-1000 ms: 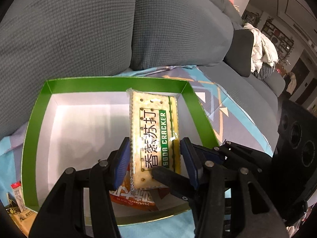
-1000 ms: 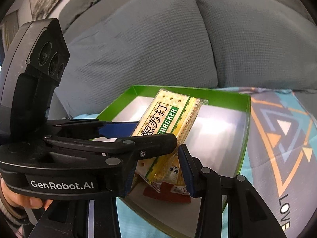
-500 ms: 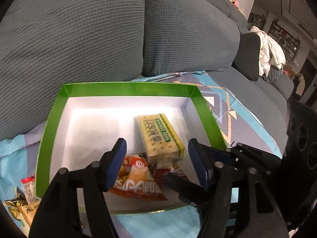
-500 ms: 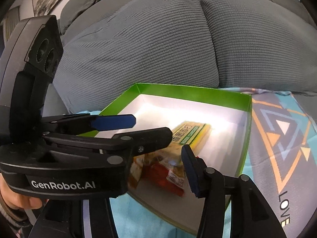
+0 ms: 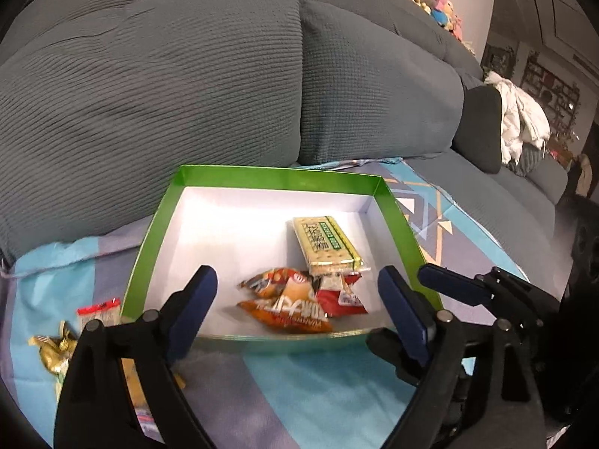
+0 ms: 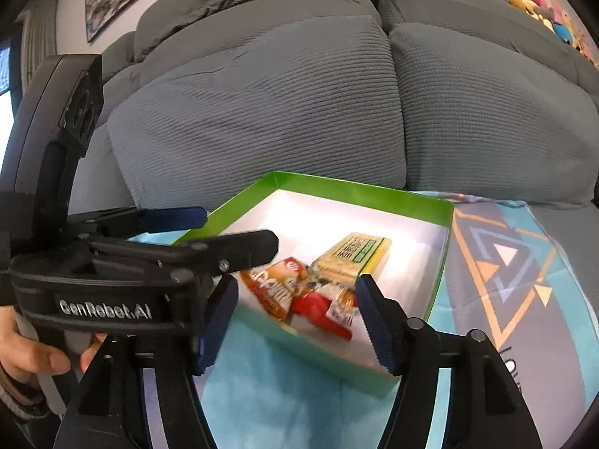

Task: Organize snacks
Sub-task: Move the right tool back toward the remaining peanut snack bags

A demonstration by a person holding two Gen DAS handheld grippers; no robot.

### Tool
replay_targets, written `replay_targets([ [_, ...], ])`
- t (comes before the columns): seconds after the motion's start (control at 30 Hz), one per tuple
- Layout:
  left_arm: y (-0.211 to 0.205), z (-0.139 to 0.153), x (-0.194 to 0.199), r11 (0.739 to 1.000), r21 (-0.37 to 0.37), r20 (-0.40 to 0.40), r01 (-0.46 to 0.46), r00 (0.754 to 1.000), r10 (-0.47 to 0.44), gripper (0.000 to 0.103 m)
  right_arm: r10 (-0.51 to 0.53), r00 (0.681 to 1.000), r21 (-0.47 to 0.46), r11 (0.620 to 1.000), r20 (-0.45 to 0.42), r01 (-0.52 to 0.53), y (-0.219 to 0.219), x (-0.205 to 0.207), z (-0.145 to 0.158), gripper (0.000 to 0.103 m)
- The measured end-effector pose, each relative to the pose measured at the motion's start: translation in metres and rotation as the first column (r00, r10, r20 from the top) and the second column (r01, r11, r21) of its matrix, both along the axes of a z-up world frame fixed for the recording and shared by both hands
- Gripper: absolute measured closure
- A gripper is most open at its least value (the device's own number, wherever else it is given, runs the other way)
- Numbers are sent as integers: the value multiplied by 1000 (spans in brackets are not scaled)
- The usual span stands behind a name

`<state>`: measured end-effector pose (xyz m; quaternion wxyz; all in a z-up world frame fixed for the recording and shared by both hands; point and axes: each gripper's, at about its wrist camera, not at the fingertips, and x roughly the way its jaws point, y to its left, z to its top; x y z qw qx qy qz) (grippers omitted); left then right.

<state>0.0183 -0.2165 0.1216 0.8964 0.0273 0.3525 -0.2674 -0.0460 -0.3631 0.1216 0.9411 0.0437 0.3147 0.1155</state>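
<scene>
A green box [image 5: 269,177] with a white inside sits on a patterned blanket on the sofa. In it lie a soda cracker pack [image 5: 324,241], an orange snack bag [image 5: 288,305] and a red packet [image 5: 342,299]. My left gripper [image 5: 297,305] is open and empty, held above the box's near edge. My right gripper [image 6: 295,318] is open and empty too, near the box's [image 6: 359,191] front corner. The cracker pack [image 6: 353,258], orange bag [image 6: 275,288] and red packet [image 6: 322,312] show between its fingers. The left gripper's body [image 6: 112,262] fills the left of the right wrist view.
Loose snacks lie on the blanket left of the box: a gold-wrapped sweet [image 5: 52,351] and a red-topped packet [image 5: 99,312]. Grey sofa cushions [image 5: 149,93] rise behind the box. White clothes [image 5: 520,116] lie far right. The blanket [image 6: 501,262] stretches to the right.
The left gripper let go of the soda cracker pack, which now lies in the box. Both grippers have opened wider and pulled back from the box.
</scene>
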Motion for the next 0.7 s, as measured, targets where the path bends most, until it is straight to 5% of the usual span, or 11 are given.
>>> replay_targets([
  [0.17,13,1,-18,999,15,18,-30,999,30,14,16,1000,31,999,1,-16,6,-21,1,28],
  [0.3,21,3,-33,998,2,31,-55,998,55,0,26,1000,36,999,-8,-26,10,-30,1,28],
  [0.7,60,3,-75,994,-48,48,-102,993,104,0,107,992,31,994,-61,-105,37,-57,-6,28],
])
